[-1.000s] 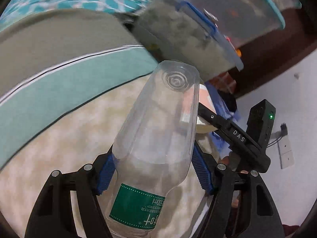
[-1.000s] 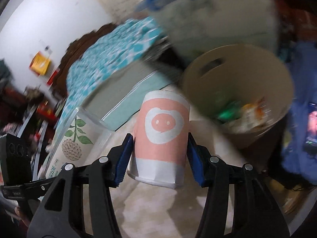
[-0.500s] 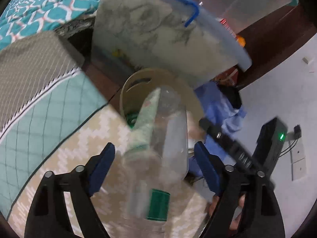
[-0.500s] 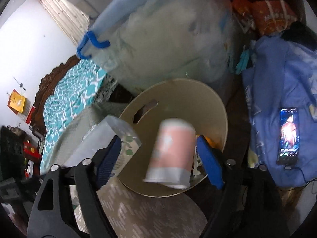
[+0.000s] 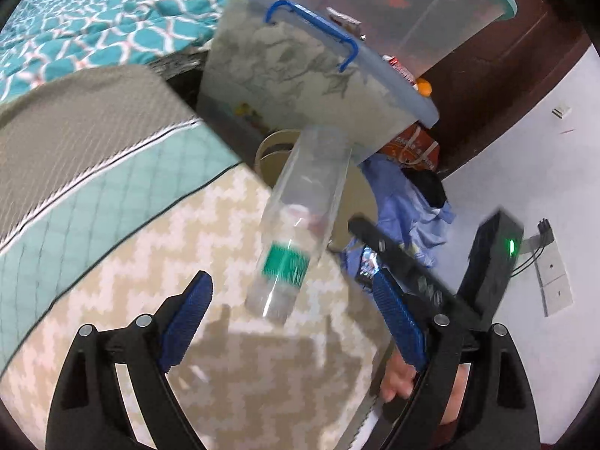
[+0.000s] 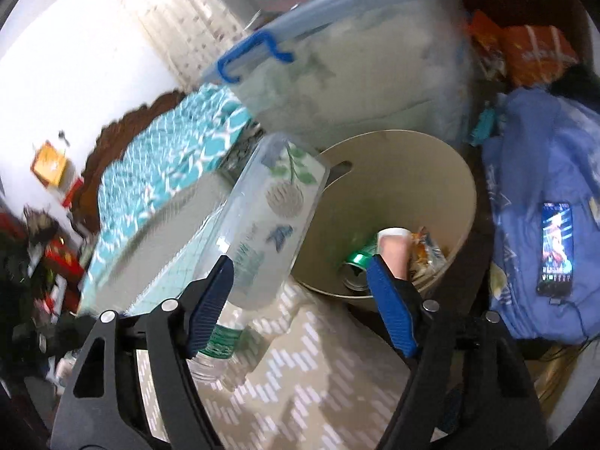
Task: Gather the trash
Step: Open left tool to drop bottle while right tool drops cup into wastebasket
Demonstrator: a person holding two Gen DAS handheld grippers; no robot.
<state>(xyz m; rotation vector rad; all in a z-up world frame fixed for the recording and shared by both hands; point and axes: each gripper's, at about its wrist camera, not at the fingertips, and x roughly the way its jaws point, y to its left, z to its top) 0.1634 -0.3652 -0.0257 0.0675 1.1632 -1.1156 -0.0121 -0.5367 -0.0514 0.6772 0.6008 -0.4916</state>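
Presently: left hand-held gripper (image 5: 292, 317) wide open, empty; clear bottle (image 5: 300, 221), green label blurred unreadable, loose in mid-air beyond its pads. Right hand-held gripper (image 6: 300, 288) wide open, empty; pink cup (image 6: 393, 251) inside beige bin (image 6: 431, 172) beside green can (image 6: 356, 262).

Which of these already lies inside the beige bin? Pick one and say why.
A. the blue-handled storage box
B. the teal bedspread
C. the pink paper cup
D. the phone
C: in the right wrist view the pink paper cup lies at the bottom of the beige bin, beside a green can and a snack wrapper.
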